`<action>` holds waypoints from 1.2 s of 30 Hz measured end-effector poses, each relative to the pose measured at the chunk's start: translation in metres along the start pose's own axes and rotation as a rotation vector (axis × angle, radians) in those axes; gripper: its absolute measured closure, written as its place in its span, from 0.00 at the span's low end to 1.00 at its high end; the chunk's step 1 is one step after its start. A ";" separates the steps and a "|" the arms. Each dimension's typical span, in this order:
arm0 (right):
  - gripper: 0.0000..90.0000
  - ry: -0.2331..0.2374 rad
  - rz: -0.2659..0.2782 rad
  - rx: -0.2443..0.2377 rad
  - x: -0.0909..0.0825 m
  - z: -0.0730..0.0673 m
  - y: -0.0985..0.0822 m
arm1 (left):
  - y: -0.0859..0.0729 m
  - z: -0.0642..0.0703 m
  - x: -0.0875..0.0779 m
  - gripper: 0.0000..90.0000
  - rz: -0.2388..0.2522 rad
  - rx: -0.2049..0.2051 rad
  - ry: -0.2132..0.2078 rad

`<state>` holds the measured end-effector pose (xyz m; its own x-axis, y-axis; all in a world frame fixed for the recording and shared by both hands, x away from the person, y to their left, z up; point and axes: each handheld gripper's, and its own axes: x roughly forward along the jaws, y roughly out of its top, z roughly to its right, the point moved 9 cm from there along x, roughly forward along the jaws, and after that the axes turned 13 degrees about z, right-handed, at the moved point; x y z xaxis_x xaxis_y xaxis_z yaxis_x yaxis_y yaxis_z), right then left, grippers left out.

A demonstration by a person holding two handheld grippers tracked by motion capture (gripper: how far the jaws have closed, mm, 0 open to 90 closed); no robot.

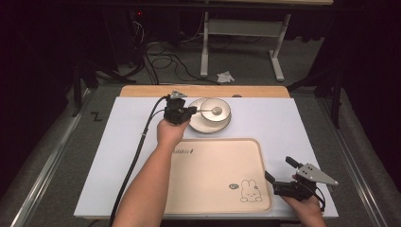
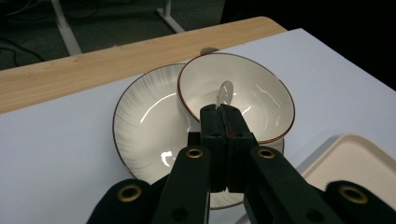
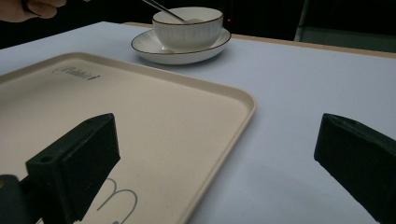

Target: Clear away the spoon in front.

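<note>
Spoon (image 1: 211, 111) lies handle-left in the bowl (image 1: 215, 109), left gripper (image 1: 189, 111) clamped on its handle; right gripper (image 1: 279, 176) agape, well apart.

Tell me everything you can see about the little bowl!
The bowl is small, round and glossy white, like ceramic, with a thin brown line round its rim. It stands upright on a white ribbed plate, off to one side of it, at the far end of the table beyond the beige tray. A shiny metal spoon rests inside, its handle pinched by the left gripper.
</note>
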<state>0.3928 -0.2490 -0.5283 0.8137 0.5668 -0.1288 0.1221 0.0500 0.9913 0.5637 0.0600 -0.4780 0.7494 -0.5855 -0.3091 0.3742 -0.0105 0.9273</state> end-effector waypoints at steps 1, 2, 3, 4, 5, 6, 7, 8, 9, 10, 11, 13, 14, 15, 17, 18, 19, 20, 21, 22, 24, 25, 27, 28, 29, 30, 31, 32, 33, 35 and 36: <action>0.01 -0.001 0.002 -0.001 0.000 0.000 0.000 | 0.001 0.001 0.000 1.00 0.006 0.007 0.002; 0.01 0.000 -0.001 0.002 0.000 -0.001 0.000 | 0.003 0.002 0.000 1.00 0.017 0.005 0.003; 0.01 0.004 -0.001 0.002 0.000 -0.002 0.000 | 0.003 0.003 -0.001 1.00 0.020 0.003 0.002; 0.01 0.001 -0.002 0.002 0.000 -0.002 0.000 | 0.004 0.004 -0.001 1.00 0.020 0.003 -0.003; 0.01 0.002 -0.001 -0.002 0.000 -0.002 0.000 | 0.004 0.005 -0.001 1.00 0.023 0.008 -0.002; 0.01 0.001 -0.003 0.002 0.000 -0.002 0.000 | 0.005 0.005 -0.002 1.00 0.028 0.019 0.003; 0.01 0.000 -0.004 0.004 0.000 -0.002 0.000 | 0.006 0.005 -0.003 1.00 0.029 0.020 0.001; 0.01 -0.001 -0.003 0.004 0.000 -0.001 0.000 | 0.006 0.005 -0.003 1.00 0.033 0.023 0.002; 0.01 0.000 -0.002 -0.003 0.000 -0.001 0.000 | 0.008 0.005 -0.004 1.00 0.037 0.027 0.006; 0.01 0.001 -0.001 -0.005 0.000 -0.001 0.000 | 0.009 0.006 -0.005 1.00 0.042 0.023 -0.002; 0.01 0.000 -0.002 -0.006 0.000 -0.001 0.000 | 0.010 0.007 -0.005 0.99 0.050 0.010 -0.008; 0.01 -0.001 -0.003 -0.008 0.001 -0.001 0.000 | 0.012 0.007 -0.008 0.99 0.057 0.015 -0.010; 0.01 0.000 -0.003 -0.009 0.001 -0.001 0.000 | 0.013 0.008 -0.009 0.99 0.059 0.013 -0.014; 0.01 -0.001 -0.004 -0.008 0.001 -0.001 0.000 | 0.014 0.008 -0.010 1.00 0.063 0.019 -0.010; 0.01 0.000 -0.004 -0.007 0.000 -0.001 0.000 | 0.017 0.009 -0.014 0.99 0.073 0.028 -0.010; 0.01 0.001 -0.002 -0.015 0.000 -0.001 0.000 | 0.019 0.011 -0.016 0.99 0.083 0.027 -0.010; 0.01 0.001 -0.003 -0.011 0.000 -0.001 0.000 | 0.021 0.013 -0.018 0.99 0.093 0.030 -0.011; 0.01 -0.003 -0.005 -0.007 -0.001 -0.001 0.000 | 0.024 0.014 -0.021 1.00 0.103 0.031 -0.014; 0.01 -0.002 -0.002 -0.011 -0.001 -0.001 0.000 | 0.026 0.016 -0.023 1.00 0.110 0.033 -0.018; 0.01 -0.003 -0.002 -0.011 -0.001 -0.001 0.000 | 0.028 0.018 -0.025 0.99 0.118 0.035 -0.022; 0.01 -0.003 -0.003 -0.012 -0.001 -0.001 0.000 | 0.031 0.020 -0.031 1.00 0.129 0.044 -0.021; 0.01 -0.004 -0.005 -0.010 -0.001 -0.001 0.000 | 0.032 0.021 -0.033 1.00 0.132 0.047 -0.023; 0.01 -0.001 -0.002 -0.017 -0.001 -0.001 0.000 | 0.033 0.022 -0.040 1.00 0.144 0.050 -0.021; 0.01 -0.001 -0.003 -0.018 -0.001 -0.001 0.000 | 0.034 0.022 -0.045 0.99 0.150 0.049 -0.020; 0.01 -0.002 -0.003 -0.017 -0.001 -0.001 0.000 | 0.034 0.023 -0.047 1.00 0.160 0.046 -0.018; 0.01 -0.003 -0.004 -0.013 -0.001 -0.001 0.000 | 0.033 0.023 -0.053 1.00 0.167 0.046 -0.016; 0.01 -0.004 -0.004 -0.014 -0.002 -0.001 0.000 | 0.032 0.024 -0.057 1.00 0.172 0.043 -0.017; 0.01 -0.004 -0.003 -0.016 -0.002 0.000 0.000 | 0.030 0.024 -0.062 1.00 0.173 0.044 -0.014; 0.01 -0.004 -0.001 -0.015 -0.002 0.000 0.001 | 0.027 0.025 -0.068 0.99 0.176 0.047 -0.013; 0.01 -0.005 -0.001 -0.014 -0.002 0.000 0.001 | 0.023 0.025 -0.078 1.00 0.183 0.041 -0.013; 0.01 -0.003 0.000 -0.015 -0.002 -0.001 0.001 | 0.020 0.026 -0.085 0.99 0.186 0.043 -0.013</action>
<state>0.3912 -0.2494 -0.5273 0.8156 0.5640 -0.1292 0.1139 0.0625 0.9915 0.4936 0.0887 -0.4275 0.7961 -0.5913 -0.1288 0.2057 0.0644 0.9765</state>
